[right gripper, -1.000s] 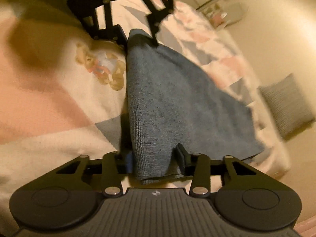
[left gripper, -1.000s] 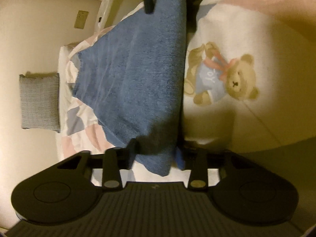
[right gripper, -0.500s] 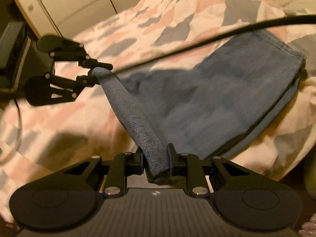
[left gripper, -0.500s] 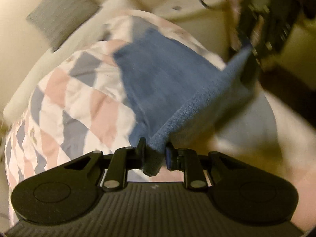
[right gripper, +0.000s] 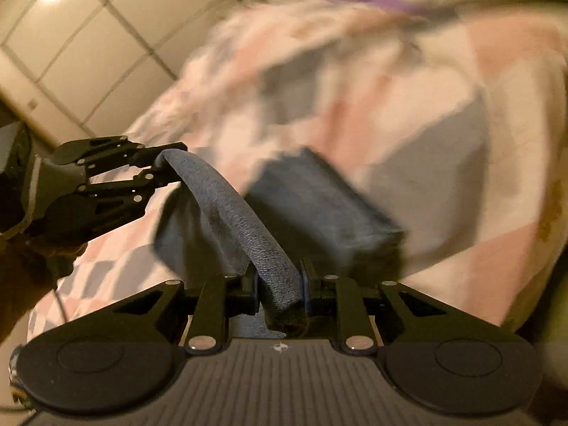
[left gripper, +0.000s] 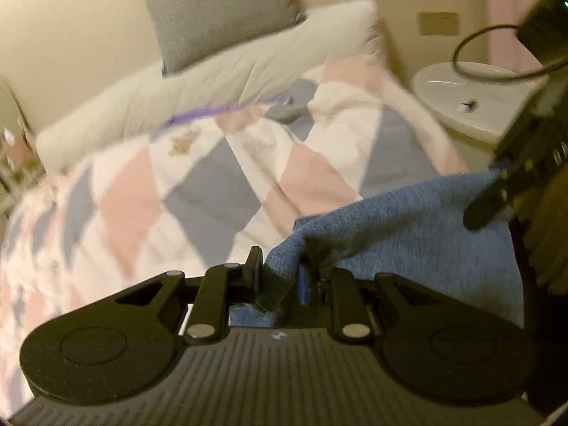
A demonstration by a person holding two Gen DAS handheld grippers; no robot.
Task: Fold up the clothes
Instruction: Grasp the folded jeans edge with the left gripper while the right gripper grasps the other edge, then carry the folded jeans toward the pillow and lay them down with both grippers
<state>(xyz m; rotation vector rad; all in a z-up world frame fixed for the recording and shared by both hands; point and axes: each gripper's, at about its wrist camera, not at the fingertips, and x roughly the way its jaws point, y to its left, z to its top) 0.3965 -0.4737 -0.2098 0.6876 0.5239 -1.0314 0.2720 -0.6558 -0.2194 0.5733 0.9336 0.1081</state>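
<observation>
Both my grippers clamp the blue denim garment [right gripper: 227,206]: my left gripper [left gripper: 277,280] and right gripper [right gripper: 280,284] each pinch an end of its folded edge. It hangs over the quilt [left gripper: 198,191] near the bed's foot edge.

A home bedroom: bed [left gripper: 106,113] under a pink-and-grey checked quilt [left gripper: 198,191], grey pillow [left gripper: 216,10] against the wall, panelled wardrobe [right gripper: 88,53] beside.
</observation>
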